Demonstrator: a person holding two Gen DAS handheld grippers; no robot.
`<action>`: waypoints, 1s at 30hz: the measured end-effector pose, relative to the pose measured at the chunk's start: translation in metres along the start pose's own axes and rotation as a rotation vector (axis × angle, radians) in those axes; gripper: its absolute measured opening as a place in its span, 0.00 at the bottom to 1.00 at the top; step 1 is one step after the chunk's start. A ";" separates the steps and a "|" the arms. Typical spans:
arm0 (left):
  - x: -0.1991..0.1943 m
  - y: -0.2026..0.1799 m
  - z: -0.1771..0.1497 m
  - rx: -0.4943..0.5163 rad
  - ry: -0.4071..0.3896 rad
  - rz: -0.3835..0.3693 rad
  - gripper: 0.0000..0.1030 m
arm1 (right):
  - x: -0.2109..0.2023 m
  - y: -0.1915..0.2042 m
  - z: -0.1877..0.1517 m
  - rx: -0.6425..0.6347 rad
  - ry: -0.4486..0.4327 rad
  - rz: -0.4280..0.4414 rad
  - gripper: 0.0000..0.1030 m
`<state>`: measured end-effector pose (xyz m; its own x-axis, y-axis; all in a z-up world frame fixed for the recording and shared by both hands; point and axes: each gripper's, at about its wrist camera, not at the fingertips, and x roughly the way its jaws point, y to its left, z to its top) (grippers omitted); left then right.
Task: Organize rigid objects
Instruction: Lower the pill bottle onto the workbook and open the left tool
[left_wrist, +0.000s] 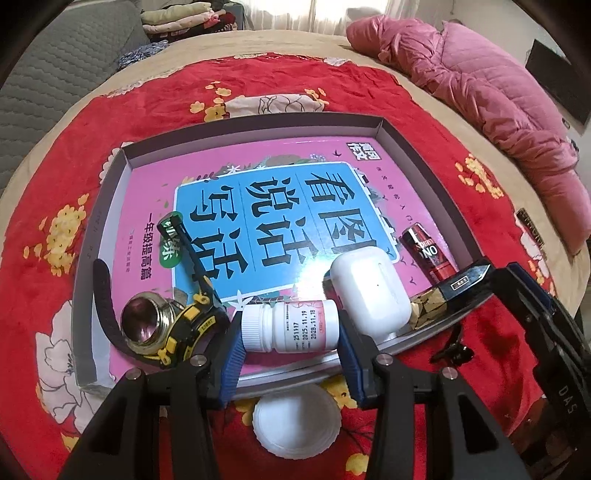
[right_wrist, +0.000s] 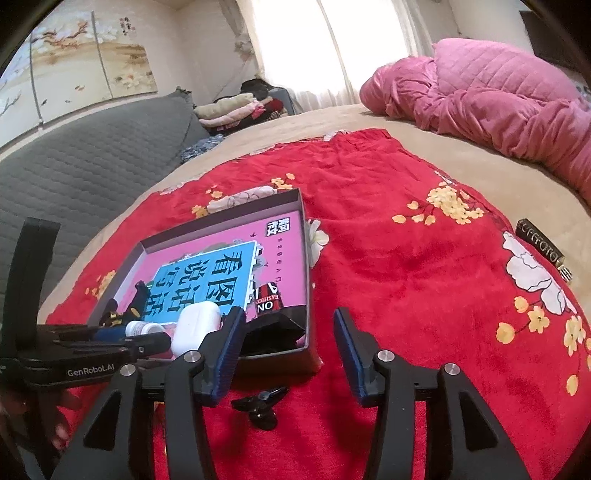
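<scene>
A shallow grey box (left_wrist: 424, 155) lies on a red floral cloth, with a pink and blue book flat inside it. My left gripper (left_wrist: 290, 332) has its blue pads on both ends of a white pill bottle (left_wrist: 291, 325) lying over the box's near edge. Beside it in the box are a white earbud case (left_wrist: 369, 295), a red and black can (left_wrist: 430, 254), a yellow tape measure (left_wrist: 192, 325), a brass fitting (left_wrist: 142, 321) and a black and gold box (left_wrist: 454, 288). My right gripper (right_wrist: 290, 354) is open and empty above a black clip (right_wrist: 260, 404) on the cloth.
A white round lid (left_wrist: 297, 421) lies on the cloth under my left gripper. A dark gold-lettered tube (right_wrist: 543, 245) lies at the cloth's right edge. A pink quilt (right_wrist: 498, 107) is heaped at the back right. A grey sofa (right_wrist: 81, 155) and folded clothes are at the left.
</scene>
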<state>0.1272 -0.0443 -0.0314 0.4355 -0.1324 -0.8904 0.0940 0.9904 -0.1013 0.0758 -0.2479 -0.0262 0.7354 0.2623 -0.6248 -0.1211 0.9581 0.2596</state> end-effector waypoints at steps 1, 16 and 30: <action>-0.001 0.001 -0.001 -0.005 -0.005 -0.006 0.45 | 0.000 0.001 0.000 -0.004 0.000 0.001 0.50; -0.014 0.011 -0.007 -0.050 -0.026 -0.054 0.51 | -0.003 0.017 -0.004 -0.079 0.014 0.017 0.57; -0.033 0.009 -0.017 -0.027 -0.068 -0.070 0.51 | -0.019 0.026 -0.004 -0.123 -0.030 0.007 0.64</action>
<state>0.0981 -0.0302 -0.0105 0.4885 -0.2024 -0.8488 0.1021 0.9793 -0.1748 0.0557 -0.2274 -0.0105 0.7538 0.2671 -0.6003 -0.2056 0.9637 0.1706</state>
